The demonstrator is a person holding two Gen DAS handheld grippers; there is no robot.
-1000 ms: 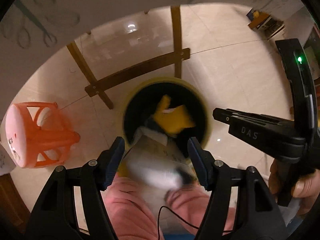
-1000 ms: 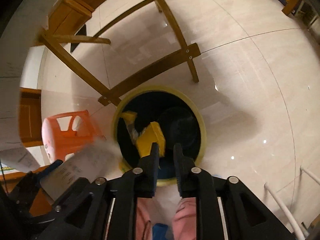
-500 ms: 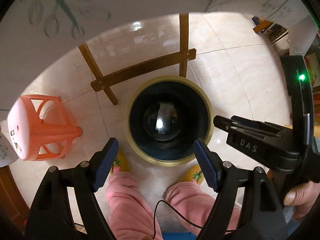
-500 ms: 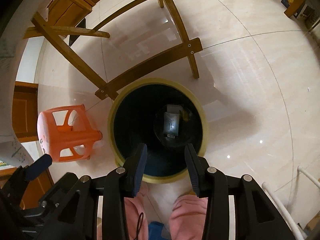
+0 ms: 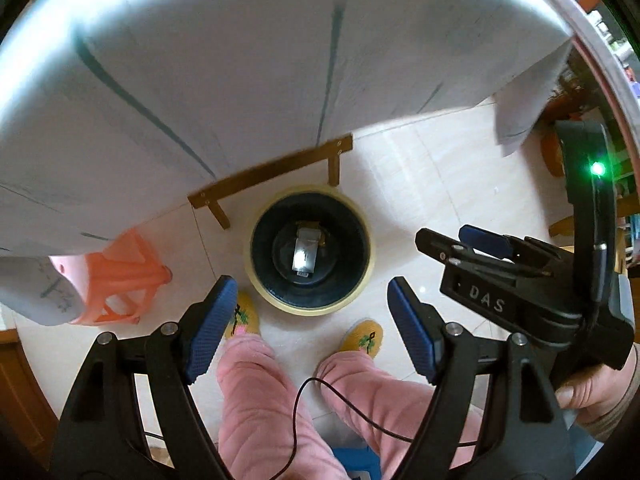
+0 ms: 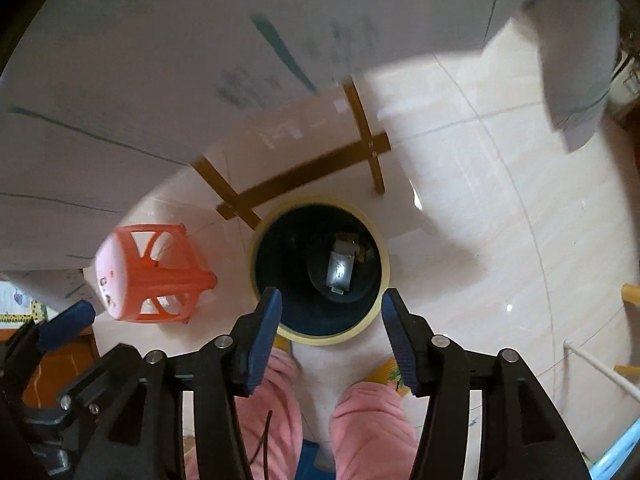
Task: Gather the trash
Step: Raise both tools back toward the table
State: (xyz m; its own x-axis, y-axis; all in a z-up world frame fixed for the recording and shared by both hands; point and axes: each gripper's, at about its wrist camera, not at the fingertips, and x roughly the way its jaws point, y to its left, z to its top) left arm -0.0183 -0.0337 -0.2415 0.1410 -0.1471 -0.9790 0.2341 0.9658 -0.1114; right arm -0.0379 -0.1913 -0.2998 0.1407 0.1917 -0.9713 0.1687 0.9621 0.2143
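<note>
You're looking straight down w/ both grippers. Your left gripper point(image 5: 310, 300) is spread wide w/ nothing in it. Your right gripper point(image 6: 330, 312) has just been opening; its pads are apart and nothing's between them. The trash point(image 5: 306, 254), a shiny wrapper and a yellow bit, lies at the bottom of the bin point(image 5: 362, 280). The bin sits on the floor by your slippers point(image 5: 364, 338), next to the orange stool point(image 6: 160, 276), below the table point(image 5: 240, 80) edge.

Left gripper point(image 5: 310, 312) open, right gripper point(image 6: 330, 326) just opening, empty
</note>
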